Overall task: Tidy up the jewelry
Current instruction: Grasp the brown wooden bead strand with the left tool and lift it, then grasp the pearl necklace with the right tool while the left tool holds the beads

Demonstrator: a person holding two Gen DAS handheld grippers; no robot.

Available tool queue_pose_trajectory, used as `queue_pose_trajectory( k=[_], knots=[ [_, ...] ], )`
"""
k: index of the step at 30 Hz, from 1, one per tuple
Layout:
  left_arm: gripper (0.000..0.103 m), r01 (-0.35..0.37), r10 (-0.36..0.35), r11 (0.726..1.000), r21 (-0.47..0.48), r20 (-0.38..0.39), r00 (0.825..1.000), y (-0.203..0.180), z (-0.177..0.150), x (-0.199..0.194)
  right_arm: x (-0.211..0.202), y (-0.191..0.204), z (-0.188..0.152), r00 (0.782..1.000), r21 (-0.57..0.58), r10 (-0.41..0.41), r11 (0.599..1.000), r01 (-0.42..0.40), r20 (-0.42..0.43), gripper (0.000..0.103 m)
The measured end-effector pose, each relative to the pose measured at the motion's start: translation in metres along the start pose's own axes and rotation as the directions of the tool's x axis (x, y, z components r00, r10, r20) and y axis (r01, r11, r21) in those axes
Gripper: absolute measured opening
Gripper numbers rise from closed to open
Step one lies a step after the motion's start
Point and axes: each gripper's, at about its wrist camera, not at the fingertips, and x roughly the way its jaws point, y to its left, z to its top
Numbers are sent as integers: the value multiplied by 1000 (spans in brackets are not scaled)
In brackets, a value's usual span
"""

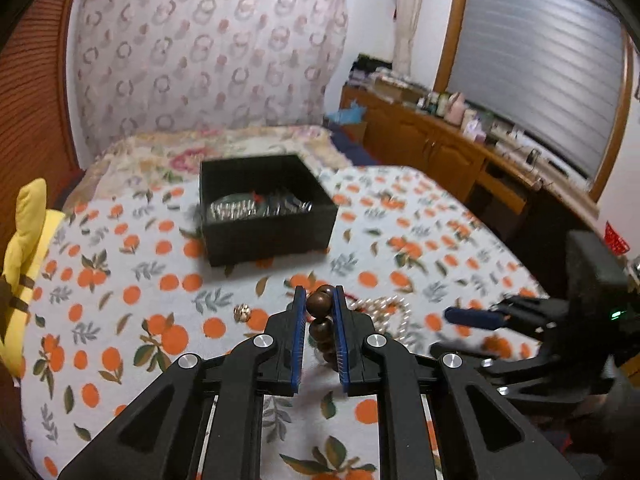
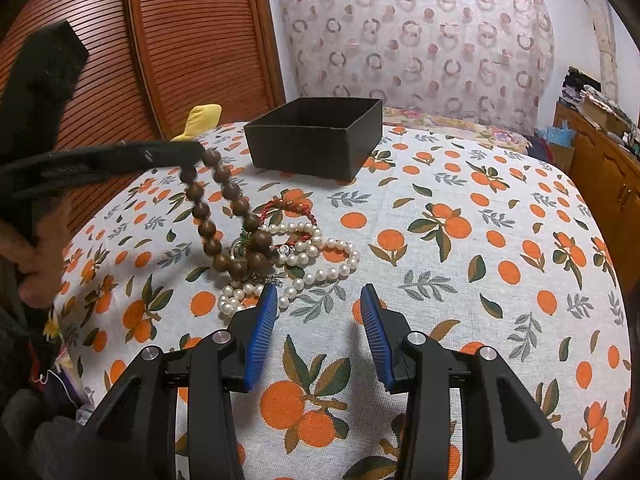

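Note:
My left gripper [image 1: 319,295] is shut on a string of brown wooden beads [image 1: 320,300]. In the right wrist view that left gripper [image 2: 198,153] comes in from the left, and the bead string [image 2: 208,216] hangs from it in two strands down to a jewelry pile on the tablecloth. The pile holds a white pearl necklace [image 2: 320,256] and a red cord bracelet [image 2: 292,206]. My right gripper [image 2: 319,300] stands open just in front of the pile, with nothing between its fingers. A black open box [image 1: 266,208] with silvery items inside sits farther back.
A small gold trinket [image 1: 242,312] lies left of the left gripper. A yellow plush toy [image 1: 28,240] sits at the table's left edge. The orange-print tablecloth [image 2: 480,240] covers the table. A wooden cabinet [image 1: 440,148] stands at the right, and a slatted wooden door [image 2: 160,40] on the left.

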Motion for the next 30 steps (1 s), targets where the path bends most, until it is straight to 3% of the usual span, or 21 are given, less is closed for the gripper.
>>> queue_pose_trajectory(
  k=[11,17,20,30],
  knots=[
    [12,4,-2,1000,-26,89,996,2,3,-42,6,26,3,998,-78,51,996,-54,-42,46],
    [12,2,2,999,-38,98,995,8,-2,-48,13,11,13,999,-22,9,1000,-10,-43,46],
    [12,2,2,999,-42,96,995,8,-3,-48,19,0,22,998,16,3,1000,-2,-62,41],
    [12,2,2,999,-44,94,996,9,-4,-48,43,-5,31,986,-32,-93,995,90,-140,40]
  ],
)
